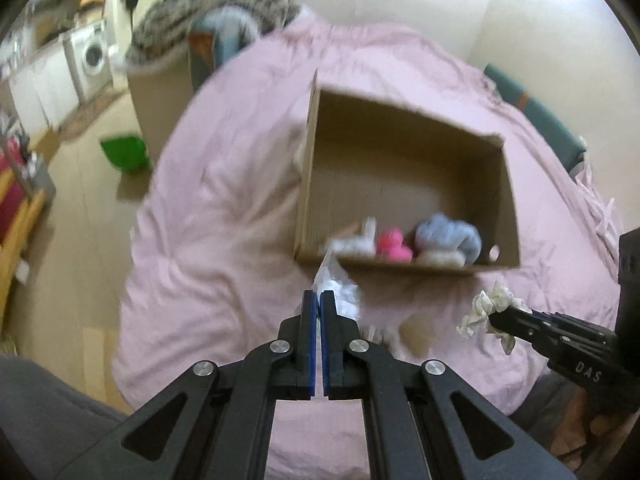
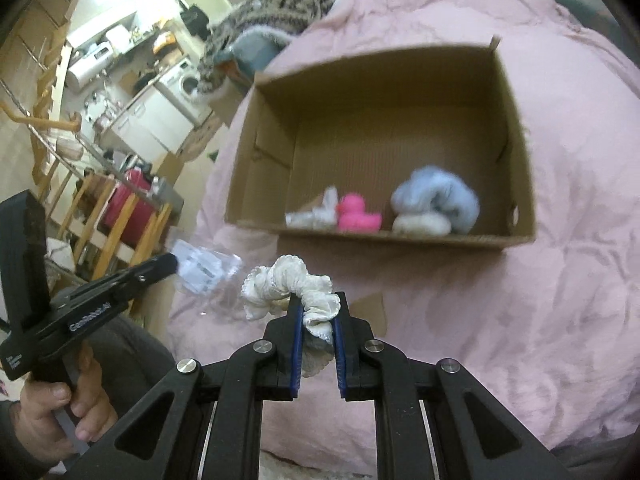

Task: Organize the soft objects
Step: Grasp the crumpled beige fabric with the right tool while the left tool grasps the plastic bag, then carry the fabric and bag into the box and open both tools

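Note:
An open cardboard box (image 1: 508, 184) (image 2: 516, 128) lies on a pink bedcover (image 1: 240, 208) (image 2: 540, 300). Inside it, along the near wall, sit a pink rubber duck (image 1: 392, 246) (image 2: 356, 216), a pale blue fluffy bundle (image 1: 448, 236) (image 2: 436, 194), a cream pad (image 2: 422, 224) and a white soft item (image 2: 316, 216). My left gripper (image 1: 319, 300) (image 2: 174, 264) is shut on a clear plastic packet (image 1: 340, 284) (image 2: 204, 270), lifted in front of the box. My right gripper (image 2: 318, 304) (image 1: 494, 320) is shut on a white ruffled scrunchie (image 2: 288, 284) (image 1: 486, 308), raised over the bedcover.
A striped fuzzy blanket (image 1: 216, 4) (image 2: 276, 4) lies at the bed's far end. Left of the bed is the floor with a green bin (image 1: 124, 152), a washing machine (image 1: 94, 58) (image 2: 188, 80) and wooden racks (image 2: 120, 216). A hand (image 2: 60, 412) holds the left gripper's handle.

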`<state>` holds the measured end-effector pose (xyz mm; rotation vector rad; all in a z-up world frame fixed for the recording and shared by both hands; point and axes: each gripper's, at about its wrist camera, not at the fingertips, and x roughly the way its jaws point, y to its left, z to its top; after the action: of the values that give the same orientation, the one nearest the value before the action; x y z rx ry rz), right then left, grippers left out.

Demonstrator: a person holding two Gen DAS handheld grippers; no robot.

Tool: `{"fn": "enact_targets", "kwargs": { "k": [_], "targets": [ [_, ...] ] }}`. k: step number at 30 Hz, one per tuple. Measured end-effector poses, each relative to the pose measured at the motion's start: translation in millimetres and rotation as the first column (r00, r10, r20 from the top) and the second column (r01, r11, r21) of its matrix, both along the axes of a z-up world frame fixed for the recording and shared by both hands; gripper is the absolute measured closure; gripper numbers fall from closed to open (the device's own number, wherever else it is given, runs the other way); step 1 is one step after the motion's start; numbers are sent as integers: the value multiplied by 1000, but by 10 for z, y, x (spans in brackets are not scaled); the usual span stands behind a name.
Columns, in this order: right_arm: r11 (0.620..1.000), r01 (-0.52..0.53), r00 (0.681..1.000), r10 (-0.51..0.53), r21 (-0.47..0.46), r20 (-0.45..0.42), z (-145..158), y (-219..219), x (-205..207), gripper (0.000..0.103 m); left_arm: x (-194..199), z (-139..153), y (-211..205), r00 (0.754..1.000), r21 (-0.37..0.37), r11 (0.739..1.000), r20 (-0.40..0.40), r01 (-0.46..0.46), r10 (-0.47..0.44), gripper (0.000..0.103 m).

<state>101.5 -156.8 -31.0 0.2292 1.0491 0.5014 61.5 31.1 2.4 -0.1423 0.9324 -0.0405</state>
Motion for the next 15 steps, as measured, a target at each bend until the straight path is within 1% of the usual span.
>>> {"fn": "enact_targets", "kwargs": {
  "k": [3,7,11,15],
  "targets": [
    [999,31,999,-32,23,34,157,-103,52,88,56,265,-45,996,28,999,82,24,-27,101],
    [996,73,994,-76,44,75,354,-233,173,88,226,506,-73,988,42,998,145,39,-45,101],
    [993,104,988,-109,46,112,492,-344,356,88,459,618,-105,982,62,997,182,41,-52,101],
    [990,139,978,-143,38,152,569,-449,563,88,683,570,-164,978,90,995,196,52,-69,101]
  ]
}}
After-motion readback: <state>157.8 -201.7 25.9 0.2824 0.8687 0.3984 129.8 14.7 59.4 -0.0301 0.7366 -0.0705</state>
